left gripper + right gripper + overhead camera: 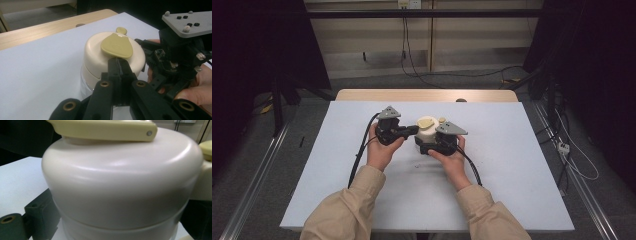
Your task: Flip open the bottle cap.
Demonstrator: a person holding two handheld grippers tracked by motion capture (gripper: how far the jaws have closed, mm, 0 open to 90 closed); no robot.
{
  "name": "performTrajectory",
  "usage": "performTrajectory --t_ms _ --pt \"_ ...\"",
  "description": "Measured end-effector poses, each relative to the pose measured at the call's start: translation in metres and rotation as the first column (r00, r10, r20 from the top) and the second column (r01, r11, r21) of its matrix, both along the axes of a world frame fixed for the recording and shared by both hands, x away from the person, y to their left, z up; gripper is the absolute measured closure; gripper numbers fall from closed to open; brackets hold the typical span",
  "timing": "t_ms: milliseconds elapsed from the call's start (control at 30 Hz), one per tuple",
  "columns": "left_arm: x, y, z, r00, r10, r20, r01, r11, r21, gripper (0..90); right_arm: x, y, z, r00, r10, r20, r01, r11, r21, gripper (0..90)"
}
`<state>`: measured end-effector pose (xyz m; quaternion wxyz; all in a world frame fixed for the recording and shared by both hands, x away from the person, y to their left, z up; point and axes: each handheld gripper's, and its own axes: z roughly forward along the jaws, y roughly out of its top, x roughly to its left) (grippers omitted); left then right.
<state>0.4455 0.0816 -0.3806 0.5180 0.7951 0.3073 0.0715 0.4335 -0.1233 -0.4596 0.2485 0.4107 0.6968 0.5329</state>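
Two sleeves come in over the near edge of the table, and the white sheet there is bare. Past them, two hands hold two grippers close together near the middle of the table. The left gripper lies on its side and points at the jar. In the left gripper view its jaws are pressed together, with nothing between them, and their tip sits right at the rim of the jar's cream lid, just under the tan flap on top. The right gripper sits on the near side of the jar. In the right gripper view the jar is very big and close, and one jaw hugs its left side low down near the sheet. It looks clamped on the jar, though the far jaw is hard to see. The right hand is wrapped around that gripper. The jar stands up straight on the sheet, a bit past the middle of the table, closer to the far edge than to the near one. A small tan knob sits at the back of the lid, behind the flap. There is lots of open sheet to the left and right of the hands, all the way to both side edges. Behind the jar is a short strip of sheet, then the bare wood of the far edge.
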Motion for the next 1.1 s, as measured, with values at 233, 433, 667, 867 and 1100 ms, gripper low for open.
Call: performTrajectory --t_ms 233,433,667,867,1100 --pt "0.001 -0.001 0.003 1.0 0.003 0.004 -0.003 1.0 -0.009 90.0 0.0 0.0 0.0 1.0 0.0 -0.001 0.0 1.0 0.0 5.5" --pt "0.002 -0.003 0.005 1.0 0.005 0.007 -0.005 0.9999 -0.01 90.0 0.0 0.0 0.0 1.0 0.001 -0.001 -0.001 1.0 -0.002 5.5" --pt "0.002 -0.003 0.006 0.9999 0.007 0.01 -0.007 0.9999 -0.014 90.0 0.0 0.0 0.0 1.0 0.002 -0.002 -0.002 1.0 0.0 5.5" --pt "0.003 -0.004 0.009 0.9999 0.004 0.014 -0.004 0.9999 -0.012 90.0 0.0 0.0 0.0 1.0 0.002 -0.002 -0.002 1.0 0.003 5.5" --pt "0.004 -0.005 0.011 0.9998 0.007 0.019 -0.007 0.9998 -0.017 90.0 0.0 0.0 0.0 1.0 0.003 -0.002 -0.003 1.0 0.003 5.5"
